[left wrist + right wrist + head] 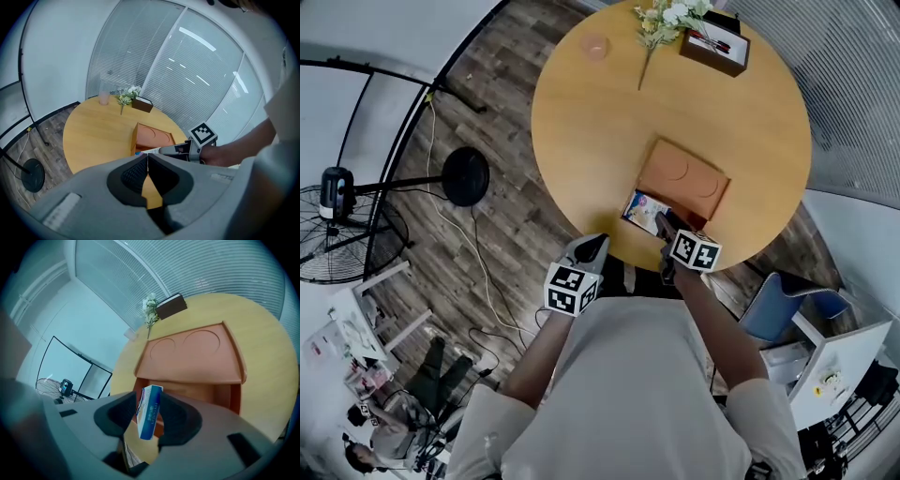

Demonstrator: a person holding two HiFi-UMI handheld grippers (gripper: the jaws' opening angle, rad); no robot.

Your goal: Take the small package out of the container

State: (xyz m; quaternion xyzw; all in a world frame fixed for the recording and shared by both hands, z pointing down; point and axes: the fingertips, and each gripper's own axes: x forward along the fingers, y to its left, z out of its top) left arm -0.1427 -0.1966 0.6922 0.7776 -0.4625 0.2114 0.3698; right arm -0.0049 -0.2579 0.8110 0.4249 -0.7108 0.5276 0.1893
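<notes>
A small blue-and-white package (pixel 150 411) stands on edge between my right gripper's (pixel 148 401) pads, lifted in front of the open side of the orange container (pixel 192 355). In the head view the right gripper (pixel 662 225) holds the package (pixel 643 210) at the near edge of the container (pixel 684 176), close to the table's front rim. My left gripper (pixel 589 251) hovers off the table's near edge, to the left of the right one. Its jaws are shut with nothing between them (pixel 146 161). The left gripper view also shows the container (pixel 153 135) and the right gripper (pixel 180 150).
The round wooden table (pixel 581 122) carries a sprig of flowers (pixel 666 21), a dark brown box (pixel 714 42) and a pink cup (pixel 594 45) at its far side. A floor fan (pixel 337 225) stands at the left and a blue chair (pixel 783 305) at the right.
</notes>
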